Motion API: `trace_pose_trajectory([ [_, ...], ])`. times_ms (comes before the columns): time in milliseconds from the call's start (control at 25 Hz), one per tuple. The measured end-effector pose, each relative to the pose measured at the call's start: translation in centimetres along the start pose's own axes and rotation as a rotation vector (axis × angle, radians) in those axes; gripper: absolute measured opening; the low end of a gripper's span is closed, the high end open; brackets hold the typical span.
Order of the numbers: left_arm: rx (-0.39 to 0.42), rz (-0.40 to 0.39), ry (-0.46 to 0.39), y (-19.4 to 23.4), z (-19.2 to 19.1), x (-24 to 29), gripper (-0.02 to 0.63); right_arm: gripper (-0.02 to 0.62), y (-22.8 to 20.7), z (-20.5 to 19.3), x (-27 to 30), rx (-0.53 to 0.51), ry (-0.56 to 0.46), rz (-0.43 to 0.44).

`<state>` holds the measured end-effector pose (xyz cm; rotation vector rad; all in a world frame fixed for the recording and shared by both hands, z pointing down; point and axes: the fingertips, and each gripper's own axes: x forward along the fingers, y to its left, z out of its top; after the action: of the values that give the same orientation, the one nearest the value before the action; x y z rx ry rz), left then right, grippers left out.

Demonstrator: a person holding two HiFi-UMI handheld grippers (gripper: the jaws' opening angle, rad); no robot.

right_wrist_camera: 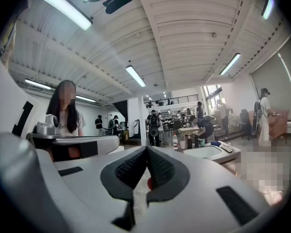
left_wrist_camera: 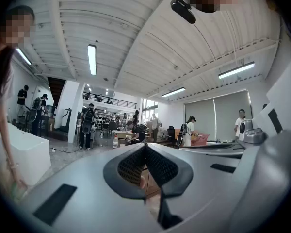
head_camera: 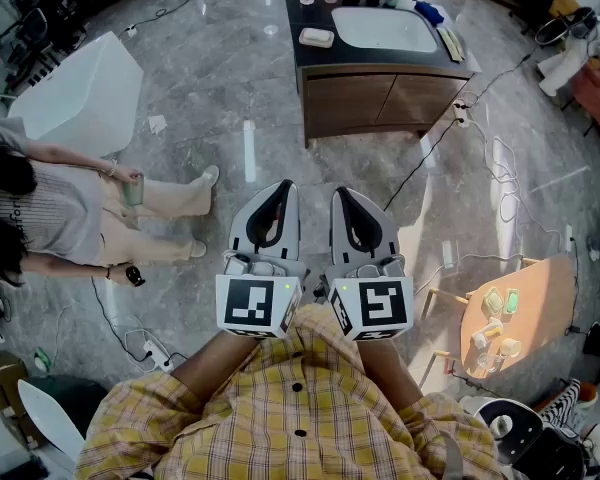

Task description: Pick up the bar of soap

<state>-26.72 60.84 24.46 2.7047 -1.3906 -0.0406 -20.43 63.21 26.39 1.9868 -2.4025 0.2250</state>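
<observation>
The bar of soap [head_camera: 317, 37] is pale and lies on a small dish at the left end of the dark vanity top [head_camera: 313, 58], beside a white sink [head_camera: 384, 29], far ahead across the floor. My left gripper [head_camera: 284, 186] and right gripper [head_camera: 339, 192] are held side by side close to my body, pointing level toward the vanity. Both are shut, pads touching, with nothing between them. The left gripper view shows the left gripper [left_wrist_camera: 145, 147] with its pads pressed together. The right gripper [right_wrist_camera: 146, 149] looks the same in the right gripper view, where the sink [right_wrist_camera: 207, 152] shows at the right.
A white bathtub [head_camera: 80, 93] stands at the far left. A person [head_camera: 65, 218] sits on the floor to my left. Cables [head_camera: 500, 183] trail over the marble floor at the right. A small round wooden table [head_camera: 510, 313] with several bottles stands at the near right.
</observation>
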Motion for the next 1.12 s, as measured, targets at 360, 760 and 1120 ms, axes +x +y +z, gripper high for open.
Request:
trace_pose_trajectory([
  [360, 0.026, 0.006, 0.033, -4.6, -1.4, 1.5, 0.011, 0.018, -4.5, -0.4, -2.4, 0.006, -0.001, 0.022],
  [760, 0.037, 0.046, 0.056, -6.6, -3.4, 6.6, 0.011, 0.018, -12.4, -1.4, -1.3, 0.014, 0.003, -0.027],
  [1120, -0.021, 0.067, 0.054, 1.3, -4.2, 23.0, 0.011, 0.018, -19.5, -0.5, 14.8, -0.030, 0.052, -0.051],
])
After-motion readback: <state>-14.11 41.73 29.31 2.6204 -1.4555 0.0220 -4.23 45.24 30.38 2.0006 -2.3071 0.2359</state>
